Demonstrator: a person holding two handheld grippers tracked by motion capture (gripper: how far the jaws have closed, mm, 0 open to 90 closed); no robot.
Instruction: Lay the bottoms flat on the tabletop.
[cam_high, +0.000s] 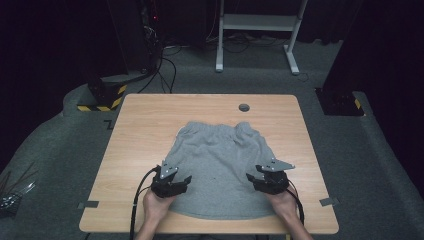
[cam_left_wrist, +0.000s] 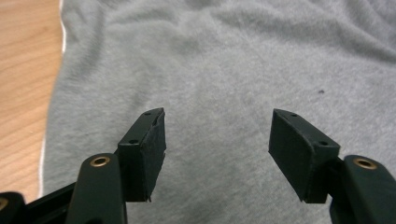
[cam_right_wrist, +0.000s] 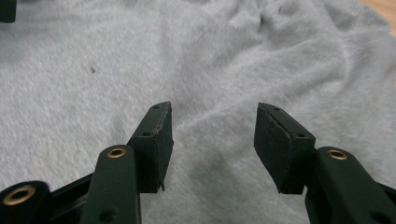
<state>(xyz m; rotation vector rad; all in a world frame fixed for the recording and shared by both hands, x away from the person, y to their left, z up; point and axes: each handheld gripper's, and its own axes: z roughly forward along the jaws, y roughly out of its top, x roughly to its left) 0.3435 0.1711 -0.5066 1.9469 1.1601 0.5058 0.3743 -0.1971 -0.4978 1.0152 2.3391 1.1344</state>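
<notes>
Hands low at the near edge, left tool (cam_high: 186, 178) and right tool (cam_high: 251, 177) agape over grey shorts (cam_high: 220, 155).

The surface (cam_high: 150, 130) is seen to be of light wood, smooth and faintly sheened, with fine grain. On it a grey garment (cam_high: 220, 160) of soft, fleecy cloth is spread, its nap matt and slightly fuzzy, creased toward the far right. The left tongs (cam_left_wrist: 217, 140) are made of matt black plastic, with rubbery black pads (cam_left_wrist: 299, 151) of a duller, rougher finish and brass-coloured metal rivets. The right tongs (cam_right_wrist: 212, 137) are finished alike. A grey metal plate (cam_high: 276, 164) is carried on top. The floor (cam_high: 350, 150) is covered in rough grey carpet.
</notes>
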